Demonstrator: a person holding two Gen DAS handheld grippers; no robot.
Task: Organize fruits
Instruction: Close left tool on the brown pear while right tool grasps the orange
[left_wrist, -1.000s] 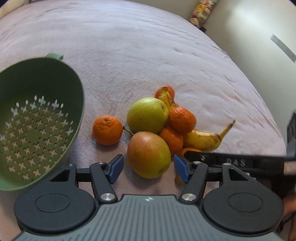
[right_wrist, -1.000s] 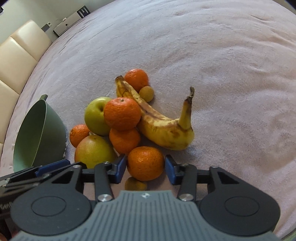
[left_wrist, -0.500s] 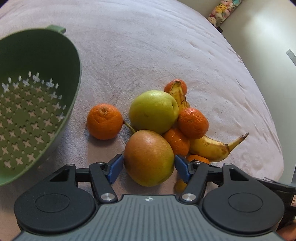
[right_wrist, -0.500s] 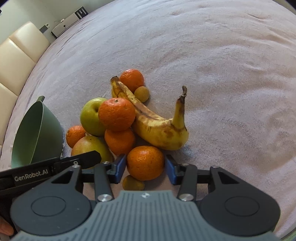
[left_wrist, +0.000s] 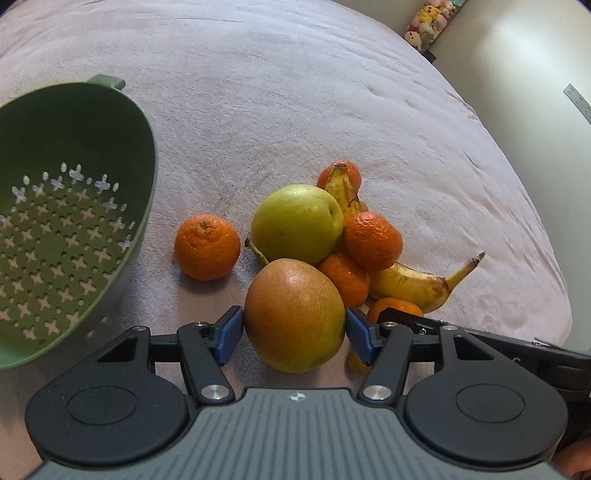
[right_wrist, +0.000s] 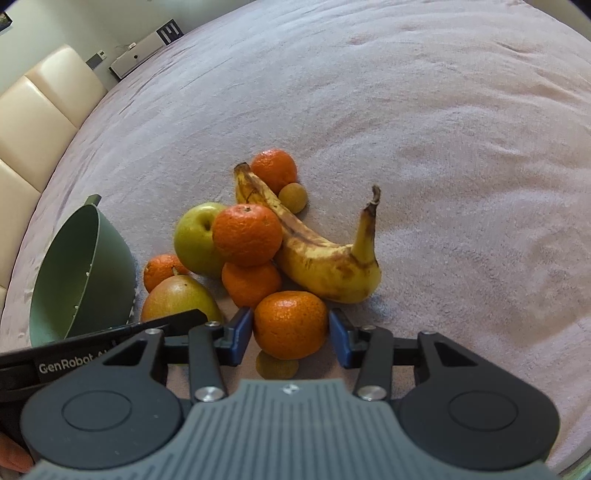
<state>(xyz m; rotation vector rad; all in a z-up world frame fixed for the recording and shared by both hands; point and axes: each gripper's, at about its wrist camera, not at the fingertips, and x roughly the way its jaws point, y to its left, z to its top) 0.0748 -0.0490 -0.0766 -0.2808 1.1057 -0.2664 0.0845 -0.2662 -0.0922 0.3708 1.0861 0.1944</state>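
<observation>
A pile of fruit lies on the pink blanket. My left gripper (left_wrist: 293, 328) has its blue pads touching both sides of a reddish-green pear (left_wrist: 294, 314), which rests on the blanket. My right gripper (right_wrist: 291, 334) has its pads around a mandarin (right_wrist: 290, 323), the left pad touching and a small gap at the right pad. Behind lie a green apple (left_wrist: 297, 223), a banana (right_wrist: 321, 251), several more mandarins (left_wrist: 207, 246) and two small yellow fruits (right_wrist: 293, 197). A green colander (left_wrist: 59, 221) lies tilted at the left, empty.
The blanket (right_wrist: 443, 147) stretches wide behind and right of the pile. A cream padded headboard (right_wrist: 40, 110) stands at far left in the right wrist view. Plush toys (left_wrist: 428, 18) sit at the far corner. The left gripper's body (right_wrist: 92, 354) crosses the right wrist view.
My left gripper moved forward until the pear sat between its pads, and the jaws closed in on it. My right gripper stayed around its mandarin, hardly moving.
</observation>
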